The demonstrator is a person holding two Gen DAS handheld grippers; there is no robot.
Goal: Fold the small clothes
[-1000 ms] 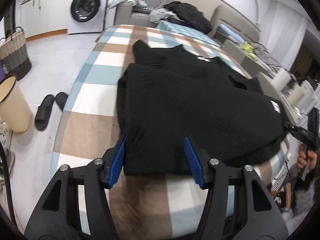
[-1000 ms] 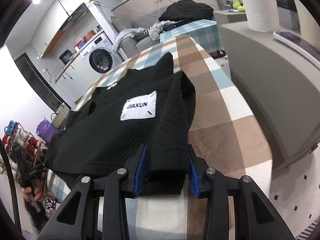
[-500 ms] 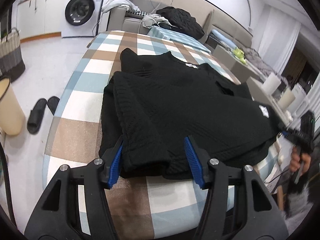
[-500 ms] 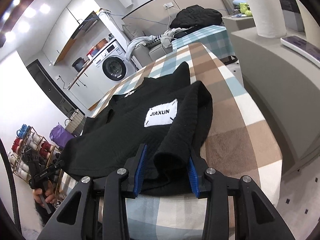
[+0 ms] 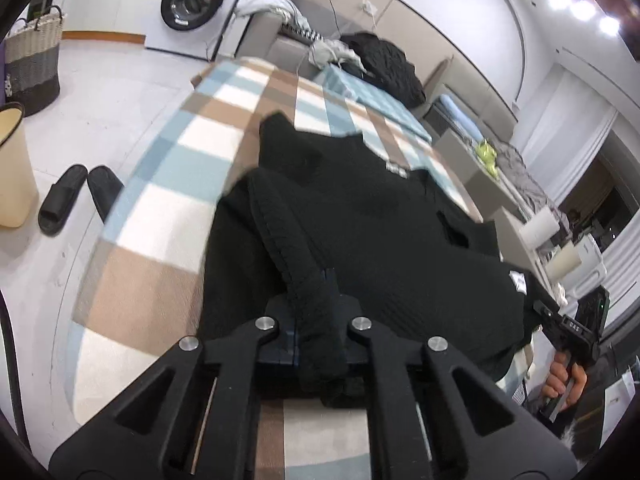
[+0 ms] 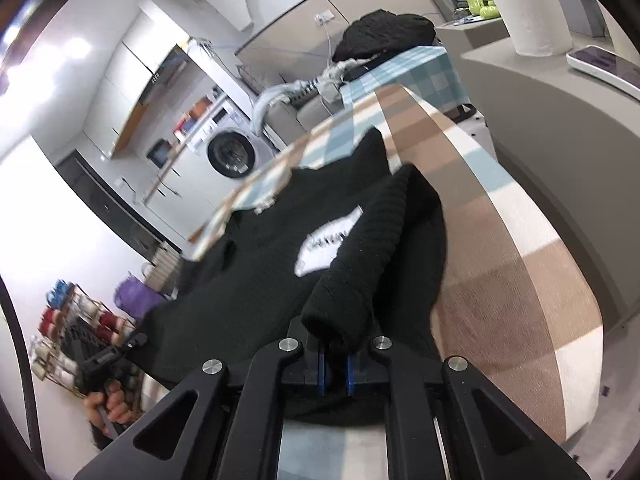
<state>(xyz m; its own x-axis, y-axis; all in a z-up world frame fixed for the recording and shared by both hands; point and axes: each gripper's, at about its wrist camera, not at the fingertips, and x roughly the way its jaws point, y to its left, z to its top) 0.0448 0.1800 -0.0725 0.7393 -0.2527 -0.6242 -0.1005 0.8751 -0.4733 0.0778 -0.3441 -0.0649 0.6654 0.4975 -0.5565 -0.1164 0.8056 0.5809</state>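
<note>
A black knit sweater (image 5: 384,232) lies across a checked table (image 5: 192,148); it also shows in the right wrist view (image 6: 256,280) with a white label (image 6: 328,240) on it. My left gripper (image 5: 316,320) is shut on the sweater's near hem at its left corner and lifts it into a ridge. My right gripper (image 6: 335,360) is shut on the hem at the right corner, the fabric bunched up over the jaws. Each gripper shows small at the edge of the other's view (image 5: 572,328), (image 6: 108,356).
A washing machine (image 5: 192,4), a sofa with clothes (image 5: 360,56), a woven basket (image 5: 34,60), a cream bin (image 5: 12,168) and slippers (image 5: 76,196) stand around the table. A grey counter (image 6: 560,128) with a paper roll (image 6: 524,8) is right of the table.
Both grippers have closed on the sweater's near hem and lifted it, bunching the fabric up; a second ago both were open around the hem.
</note>
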